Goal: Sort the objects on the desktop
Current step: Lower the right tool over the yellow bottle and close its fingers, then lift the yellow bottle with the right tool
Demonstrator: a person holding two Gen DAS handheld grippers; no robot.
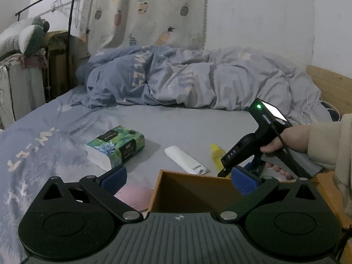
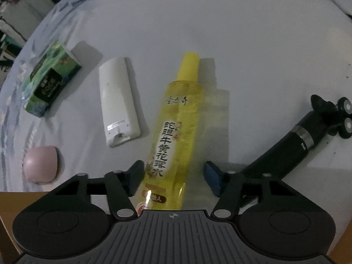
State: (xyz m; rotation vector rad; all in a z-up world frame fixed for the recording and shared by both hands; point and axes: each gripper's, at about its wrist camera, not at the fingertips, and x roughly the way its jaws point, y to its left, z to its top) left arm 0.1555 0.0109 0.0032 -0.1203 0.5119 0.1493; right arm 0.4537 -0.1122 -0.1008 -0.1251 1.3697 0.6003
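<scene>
The yellow bottle [image 2: 173, 136] carries a vertical white label reading 蛇胆牛黄花露水, and above it on the clear plastic 金力奇 (small, dark characters). Near its base only "人" on a brown band can be made out. The right tool [image 1: 236, 157] bears "DAS" in pale letters on its black body. The quilt [image 1: 167, 74] shows "SWEET", partly folded away, and the same word is printed on the sheet [image 1: 33, 149]. The tissue pack [image 2: 49, 79] has a dark label, its text too small to read.
</scene>
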